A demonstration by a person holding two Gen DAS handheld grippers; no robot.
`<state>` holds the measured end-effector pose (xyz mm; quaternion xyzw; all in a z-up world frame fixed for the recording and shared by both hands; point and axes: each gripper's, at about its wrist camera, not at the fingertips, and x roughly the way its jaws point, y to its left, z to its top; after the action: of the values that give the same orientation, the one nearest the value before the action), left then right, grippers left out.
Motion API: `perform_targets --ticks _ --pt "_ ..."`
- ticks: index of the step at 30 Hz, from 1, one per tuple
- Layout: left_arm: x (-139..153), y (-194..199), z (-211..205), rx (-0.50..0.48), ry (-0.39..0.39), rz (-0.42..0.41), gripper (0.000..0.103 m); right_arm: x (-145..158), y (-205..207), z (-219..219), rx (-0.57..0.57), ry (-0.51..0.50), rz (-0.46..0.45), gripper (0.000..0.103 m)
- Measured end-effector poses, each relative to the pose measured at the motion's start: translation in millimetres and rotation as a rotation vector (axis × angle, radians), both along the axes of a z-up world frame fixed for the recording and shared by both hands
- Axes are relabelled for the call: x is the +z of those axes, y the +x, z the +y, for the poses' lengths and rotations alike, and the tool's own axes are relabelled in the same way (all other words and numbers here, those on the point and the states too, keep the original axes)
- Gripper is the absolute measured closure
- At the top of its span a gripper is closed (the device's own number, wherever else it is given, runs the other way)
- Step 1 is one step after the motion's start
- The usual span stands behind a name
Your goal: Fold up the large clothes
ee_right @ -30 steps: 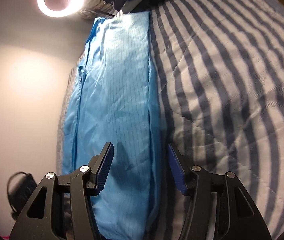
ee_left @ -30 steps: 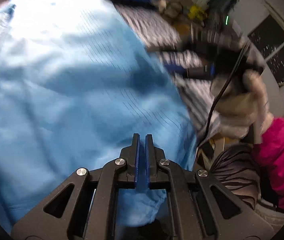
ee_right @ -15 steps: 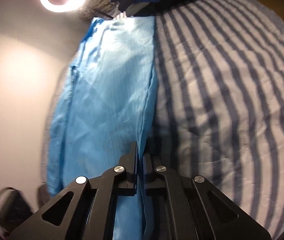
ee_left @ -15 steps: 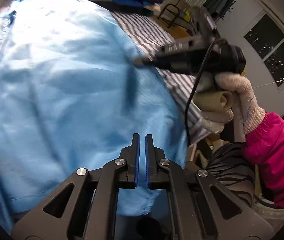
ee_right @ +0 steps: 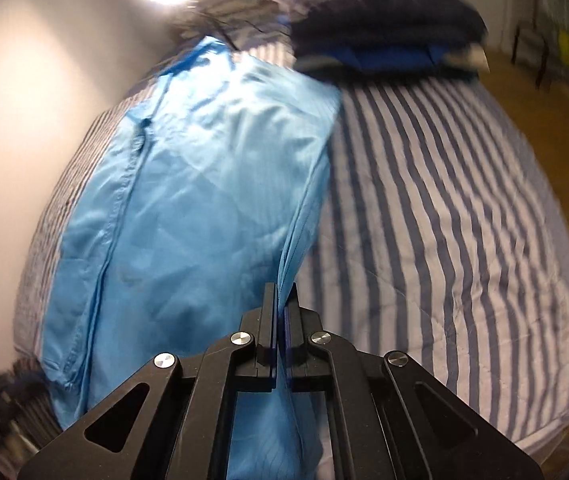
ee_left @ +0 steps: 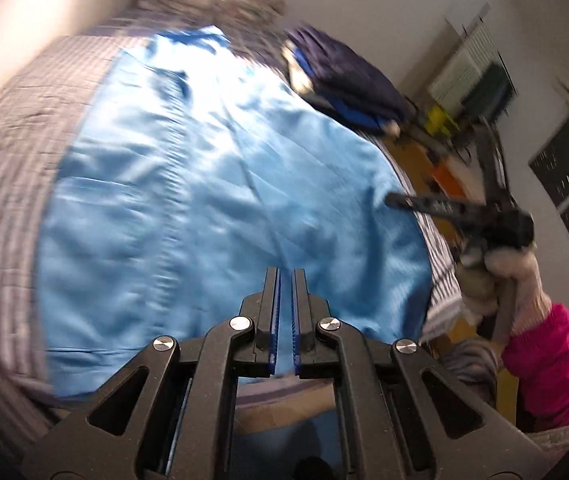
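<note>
Blue garment (ee_right: pixel 188 216) on striped bed (ee_right: pixel 444 220), right gripper (ee_right: pixel 282 300) fingers clenched on its edge, left gripper (ee_left: pixel 284 284) likewise.

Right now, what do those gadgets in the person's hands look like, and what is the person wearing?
Each gripper, left and right, is black with triangular cut-outs, silver pivot screws and two thin fingers lined with blue pads. The person wears a pale knitted glove and a bright pink sleeve.

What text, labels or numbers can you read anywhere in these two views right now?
None can be read.
Light blue garment: no visible label or print.
Dark folded clothes: blurred, nothing legible.
Shelf clutter by the wall: too blurred and small to read.
</note>
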<state>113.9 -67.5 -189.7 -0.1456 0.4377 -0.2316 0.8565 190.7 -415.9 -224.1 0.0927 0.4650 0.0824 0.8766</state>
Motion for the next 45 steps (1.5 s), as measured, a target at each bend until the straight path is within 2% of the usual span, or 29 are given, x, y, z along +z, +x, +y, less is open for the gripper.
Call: perform_targets --ticks 4,9,12,14,18,20,23,26,28,32,34,36,39,43,45 --pt "8.4 -1.8 45.7 0.088 -0.036 -0.025 0.102 20.6 -3.6 45.6 0.086 -0.107 -0.061 0.102" --pt "12.1 -3.8 80.6 0.176 -0.073 -0.031 0.102 24.9 6.3 112.9 0.210 -0.181 -0.078 0.102" --pt "9.4 -6.1 99.6 0.216 -0.093 -0.019 0.102 10.4 17.8 157.8 0.290 -0.207 -0.046 0.102" --pt "7.7 -10.9 109.0 0.243 -0.105 -0.013 0.102 -9.7 27.6 188.1 0.323 -0.257 -0.022 0.102" --pt "8.8 -19.4 120.6 0.273 -0.102 -0.013 0.102 -48.0 41.5 220.8 0.352 -0.243 0.087 0.102" --pt "9.4 -23.1 124.3 0.282 -0.096 -0.015 0.102 -58.3 42.8 229.7 0.366 -0.260 0.103 0.100" --pt "11.2 -27.7 125.9 0.293 -0.089 -0.015 0.102 -56.9 45.6 223.6 0.413 -0.177 0.135 0.093" --pt "13.7 -29.4 121.0 0.286 -0.080 -0.019 0.102 -35.5 43.7 196.9 0.422 -0.004 0.150 0.089" --pt "15.5 -29.9 113.3 0.269 -0.067 -0.026 0.102 -8.4 32.0 165.3 0.425 0.136 0.114 0.084" --pt "16.1 -32.2 94.0 0.220 -0.052 -0.030 0.102 22.4 3.0 102.0 0.365 0.232 0.013 0.081" --pt "13.2 -31.3 86.9 0.204 -0.060 -0.019 0.102 17.7 -9.6 73.2 0.290 0.227 0.001 0.081" --pt "11.9 -31.3 81.9 0.196 -0.074 -0.004 0.102 -5.0 -20.7 53.2 0.222 0.166 0.026 0.081" --pt "16.4 -34.8 78.3 0.182 -0.088 -0.005 0.102 -36.3 -30.8 46.7 0.189 0.215 0.084 0.081" --pt "29.6 -40.1 82.6 0.184 -0.090 -0.025 0.102 -49.4 -44.6 87.4 0.280 0.224 0.095 0.081" --pt "37.3 -43.9 88.0 0.190 -0.096 -0.042 0.102 -56.1 -52.9 120.8 0.355 0.176 0.116 0.081"
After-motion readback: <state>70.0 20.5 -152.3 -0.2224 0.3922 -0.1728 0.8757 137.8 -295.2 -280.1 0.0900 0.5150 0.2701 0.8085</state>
